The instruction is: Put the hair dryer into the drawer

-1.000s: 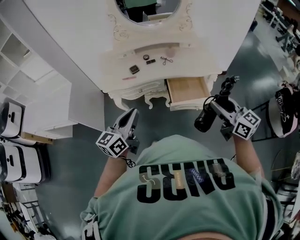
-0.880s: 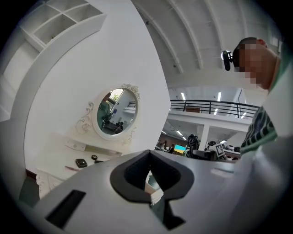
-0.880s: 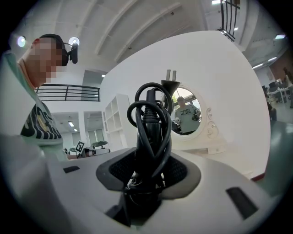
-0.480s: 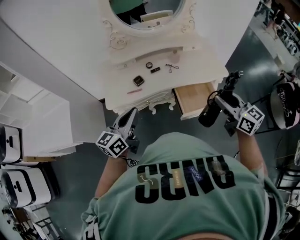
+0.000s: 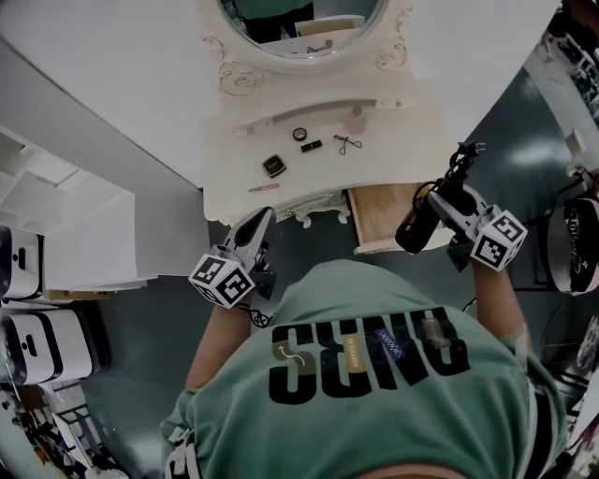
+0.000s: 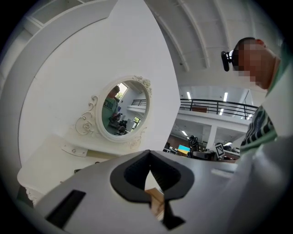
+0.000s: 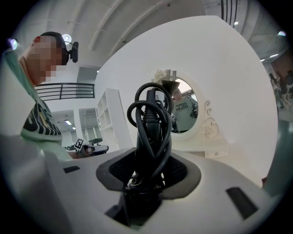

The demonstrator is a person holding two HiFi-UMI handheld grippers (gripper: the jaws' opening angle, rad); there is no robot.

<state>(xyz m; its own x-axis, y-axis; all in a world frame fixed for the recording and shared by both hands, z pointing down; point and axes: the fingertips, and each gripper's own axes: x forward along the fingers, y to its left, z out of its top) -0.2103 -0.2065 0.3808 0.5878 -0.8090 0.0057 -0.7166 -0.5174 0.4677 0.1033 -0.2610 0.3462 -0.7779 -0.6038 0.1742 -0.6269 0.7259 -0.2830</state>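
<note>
1. Change since the earlier frames: both grippers have closed in on the dressing table (image 5: 309,182). The hair dryer (image 5: 414,234), formerly short of the drawer (image 5: 374,223), now overlaps its right front corner in the head view.
2. Right gripper (image 5: 442,200): jaws part-way apart and clamped on the dryer's handle; the bundled cord (image 7: 149,119) loops up past the tips.
3. Left gripper (image 5: 262,221): jaws together, nothing between them, level with the table's front left of the drawer.
4. Key relation: the drawer stands pulled out, just ahead and to the left of the right gripper, which is the nearer one. The dryer's barrel runs diagonally, muzzle toward the person, cord end away. The drawer's length runs away from the person.
5. Judgement: the load needs carrying leftward over the opening, then lowering.
6. Count: one hair dryer; one open drawer; two grippers; one mirror (image 5: 304,19); about five small cosmetic items (image 5: 273,166) on the tabletop.
</note>
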